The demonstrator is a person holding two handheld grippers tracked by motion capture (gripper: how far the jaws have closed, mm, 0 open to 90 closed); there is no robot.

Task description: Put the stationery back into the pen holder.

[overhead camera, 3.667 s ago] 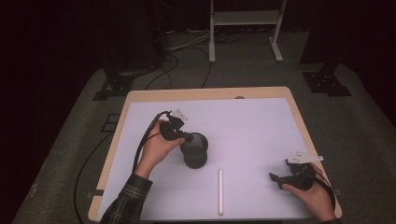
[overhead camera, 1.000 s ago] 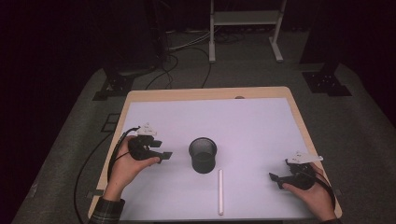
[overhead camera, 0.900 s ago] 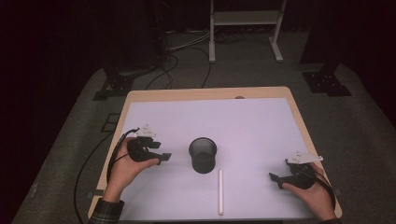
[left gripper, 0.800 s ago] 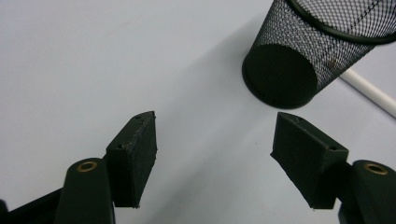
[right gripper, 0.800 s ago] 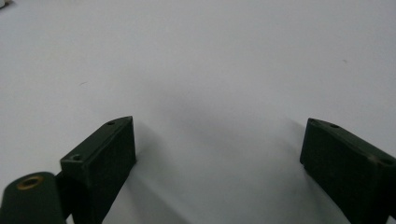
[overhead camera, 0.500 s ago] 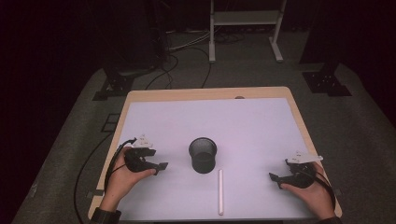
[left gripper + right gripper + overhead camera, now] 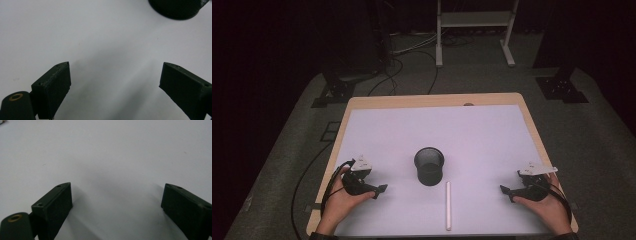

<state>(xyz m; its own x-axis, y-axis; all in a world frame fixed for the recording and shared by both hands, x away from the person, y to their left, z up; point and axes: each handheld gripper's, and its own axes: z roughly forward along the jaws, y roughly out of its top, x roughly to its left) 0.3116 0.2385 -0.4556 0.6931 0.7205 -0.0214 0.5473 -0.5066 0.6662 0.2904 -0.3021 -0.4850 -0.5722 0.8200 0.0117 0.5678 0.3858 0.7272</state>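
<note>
- Jaws of the left gripper (image 7: 381, 189) stand wide apart with nothing but bare white surface (image 7: 482, 135) between them, as the left gripper view shows; they have just been opening.
- Its own two black pads (image 7: 53, 87) rise from the bottom of that view, and the base of the black mesh cup (image 7: 178, 8) sits at the top right edge, clear of them.
- Jaws of the right gripper (image 7: 507, 190) are likewise released and spread, with plain white surface between the pads (image 7: 53, 206) in the right gripper view.
- From the high view, the black mesh cylindrical cup (image 7: 429, 165) stands upright near the middle of the surface, mouth up, between the two grippers and apart from both.
- Just to the right of the cup and a little nearer the person lies a thin white stick (image 7: 448, 205), pointing roughly away from the person, close to the cup.
- Each gripper rests low near the front of the surface, the left hand (image 7: 343, 200) at the left edge, the right hand (image 7: 544, 205) at the right edge, jaws turned inward toward the cup.
</note>
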